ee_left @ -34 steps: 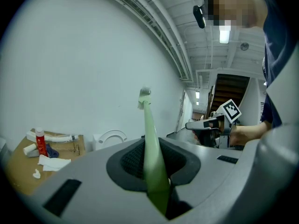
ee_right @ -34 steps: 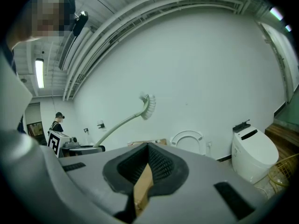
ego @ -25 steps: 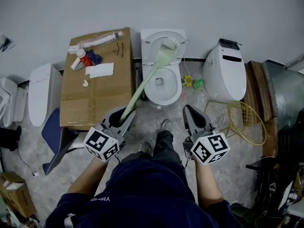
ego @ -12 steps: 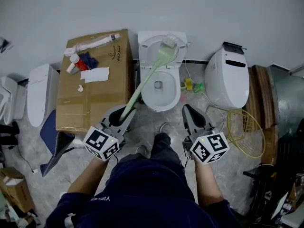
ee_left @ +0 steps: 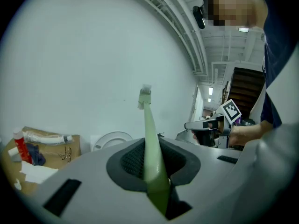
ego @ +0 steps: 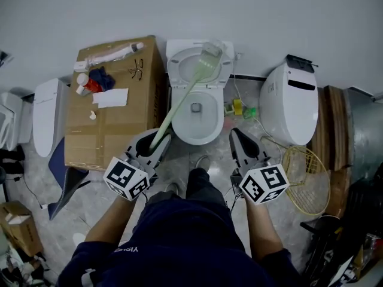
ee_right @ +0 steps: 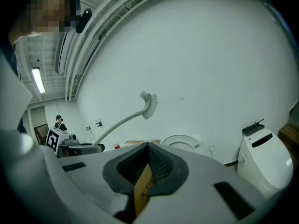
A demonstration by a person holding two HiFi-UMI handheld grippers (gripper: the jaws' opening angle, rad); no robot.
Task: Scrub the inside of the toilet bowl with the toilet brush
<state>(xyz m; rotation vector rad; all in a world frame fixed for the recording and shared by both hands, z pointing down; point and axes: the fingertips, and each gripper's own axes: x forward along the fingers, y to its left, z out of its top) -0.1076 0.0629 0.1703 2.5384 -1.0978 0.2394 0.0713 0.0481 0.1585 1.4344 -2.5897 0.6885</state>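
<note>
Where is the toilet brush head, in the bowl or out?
Out: the brush head hangs in air above the toilet, in the right gripper view.

The toilet bowl (ego: 196, 107) is open from above and from its front rim. The toilet brush (ego: 179, 103), clamped in my left tongs (ego: 160, 143), crosses the bowl's left half diagonally. A cardboard box (ego: 114, 121) stands just beside the bowl's left side, so I see no passage there. On the right, small yellow and green items (ego: 239, 108) lie in the narrow floor (ego: 221, 151) gap before a white toilet unit (ego: 293, 106). My right tongs (ego: 236, 136), closed on a yellow slip (ee_right: 142, 190), face bare floor. A wire basket (ego: 306, 178) stands near their right.
</note>
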